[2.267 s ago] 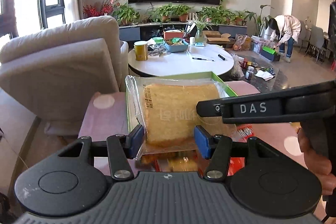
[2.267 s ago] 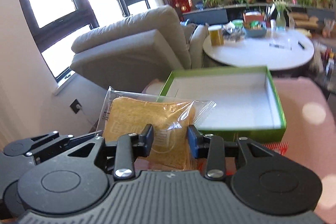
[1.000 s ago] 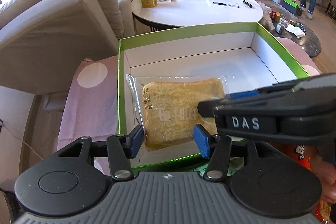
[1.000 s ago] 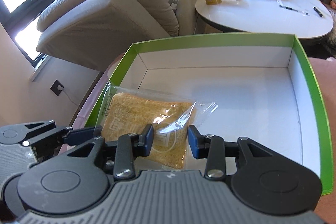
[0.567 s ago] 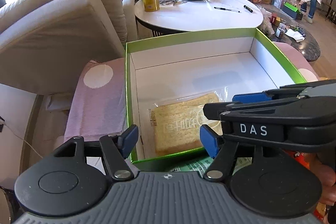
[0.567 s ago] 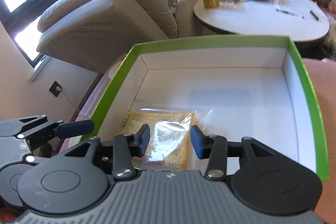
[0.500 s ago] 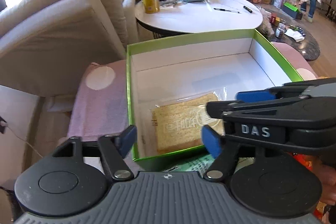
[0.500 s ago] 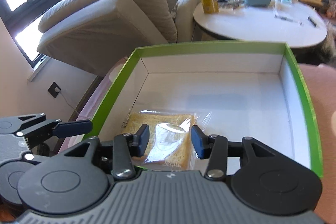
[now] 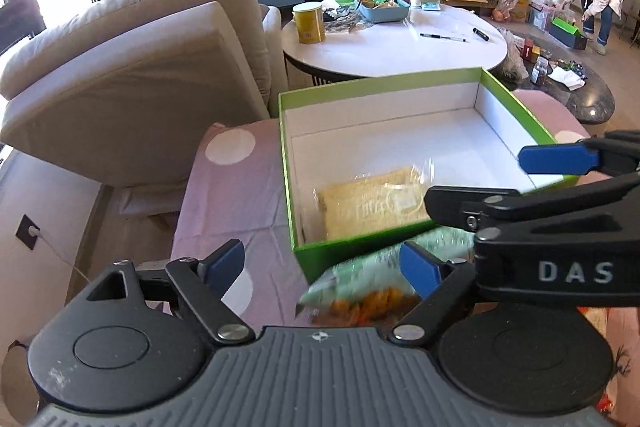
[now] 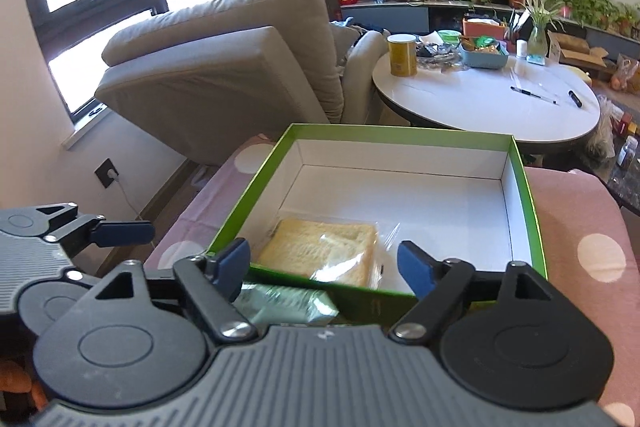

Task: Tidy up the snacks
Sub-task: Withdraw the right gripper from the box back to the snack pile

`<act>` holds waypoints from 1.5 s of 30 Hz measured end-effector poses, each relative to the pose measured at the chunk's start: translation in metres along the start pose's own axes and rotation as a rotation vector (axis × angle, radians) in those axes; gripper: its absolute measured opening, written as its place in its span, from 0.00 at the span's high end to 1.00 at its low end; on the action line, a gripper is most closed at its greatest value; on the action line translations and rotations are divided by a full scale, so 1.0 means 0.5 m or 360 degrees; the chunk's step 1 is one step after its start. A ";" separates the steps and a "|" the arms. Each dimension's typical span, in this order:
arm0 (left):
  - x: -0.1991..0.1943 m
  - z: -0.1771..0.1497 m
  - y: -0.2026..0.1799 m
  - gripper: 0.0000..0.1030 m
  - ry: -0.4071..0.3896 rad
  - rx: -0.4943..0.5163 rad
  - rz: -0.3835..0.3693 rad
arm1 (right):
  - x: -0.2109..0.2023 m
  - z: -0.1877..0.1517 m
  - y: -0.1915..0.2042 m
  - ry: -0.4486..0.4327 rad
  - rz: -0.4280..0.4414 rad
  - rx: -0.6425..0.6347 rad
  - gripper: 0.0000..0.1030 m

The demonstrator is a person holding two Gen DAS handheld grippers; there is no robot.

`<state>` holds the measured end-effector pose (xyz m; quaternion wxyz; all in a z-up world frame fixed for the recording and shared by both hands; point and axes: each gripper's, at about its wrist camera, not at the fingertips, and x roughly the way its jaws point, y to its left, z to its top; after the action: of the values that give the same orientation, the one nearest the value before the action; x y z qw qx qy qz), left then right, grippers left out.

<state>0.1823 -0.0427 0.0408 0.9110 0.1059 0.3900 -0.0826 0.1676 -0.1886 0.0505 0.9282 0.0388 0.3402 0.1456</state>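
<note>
I see a green-walled, white-lined box (image 10: 520,183), golden-yellow bread in a clear bag (image 10: 324,251), a pink tablecloth with white dots (image 9: 236,187), a beige sofa (image 10: 224,67), blue gripper pads (image 10: 414,269).

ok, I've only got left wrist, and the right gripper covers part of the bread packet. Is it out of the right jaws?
Observer: Yes. In right wrist, the bread packet lies flat on the floor of the green box, in its near-left corner. The right gripper is opening its jaws, and the pads are clear of the packet.
Operator: Anything in the box's near-right part? It's hidden here.
Observer: Only bare white floor shows from the packet across to the right wall. The packet is the only thing inside.
</note>
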 end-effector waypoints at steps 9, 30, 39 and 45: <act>-0.049 -0.064 -0.003 0.12 -0.0007 -0.0005 0.0123 | -0.043 -0.050 0.027 -0.0003 -0.0047 -0.0009 0.17; -0.152 -0.215 -0.054 0.08 0.0008 0.0054 0.0271 | -0.141 -0.185 0.049 0.0073 -0.0061 0.0101 0.17; -0.172 -0.253 -0.091 0.09 0.0042 0.0012 0.0125 | -0.177 -0.222 0.022 0.0088 -0.0088 0.0139 0.17; -0.176 -0.263 -0.105 0.09 0.0060 -0.0018 0.0084 | -0.180 -0.236 -0.005 0.0115 -0.0111 0.0179 0.17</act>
<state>0.0186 -0.0537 0.0097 0.9059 0.1126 0.4046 -0.0545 0.0269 -0.2208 0.0155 0.9162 0.0736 0.3822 0.0953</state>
